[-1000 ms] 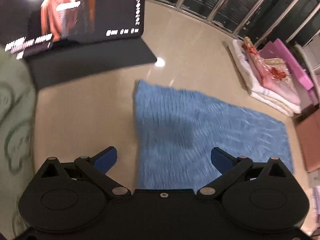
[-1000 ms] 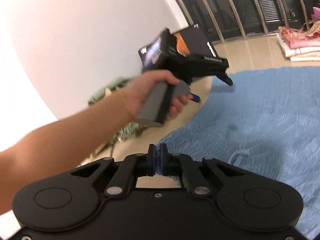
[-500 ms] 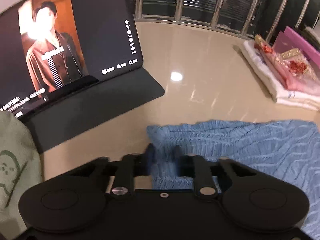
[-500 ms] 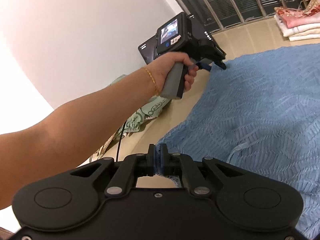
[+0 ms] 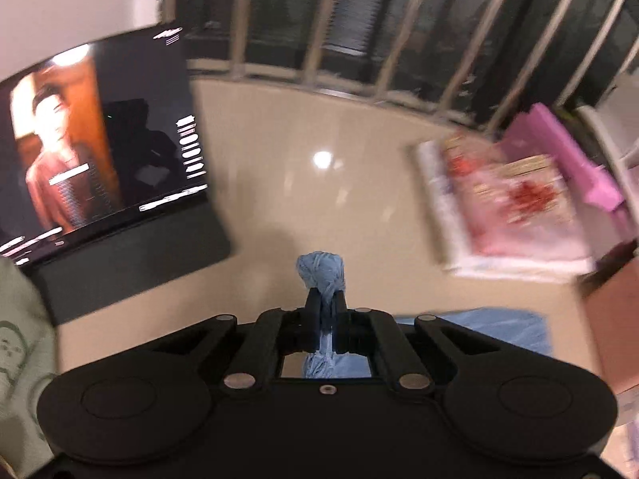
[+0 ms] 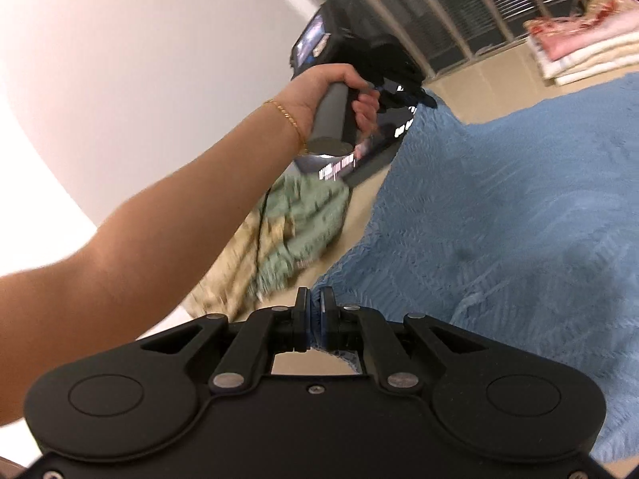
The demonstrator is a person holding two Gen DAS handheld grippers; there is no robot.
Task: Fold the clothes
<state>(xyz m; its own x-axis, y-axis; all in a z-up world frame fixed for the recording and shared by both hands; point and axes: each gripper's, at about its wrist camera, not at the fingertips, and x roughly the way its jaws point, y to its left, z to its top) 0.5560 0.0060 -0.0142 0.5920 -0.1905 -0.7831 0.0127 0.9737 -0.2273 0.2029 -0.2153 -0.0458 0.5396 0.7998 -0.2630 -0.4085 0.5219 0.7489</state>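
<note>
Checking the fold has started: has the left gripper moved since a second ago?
Yes. The left gripper, open above the blue cloth a second ago, is now shut on a bunched corner and lifted, which now shows against the floor near the tablet.

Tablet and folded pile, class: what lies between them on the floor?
Left wrist view: bare glossy floor between the tablet and folded pile.

The tablet and folded stack are motion-blurred, the tablet cut off at the left edge. The green cloth smears; the arm hides part of it.
</note>
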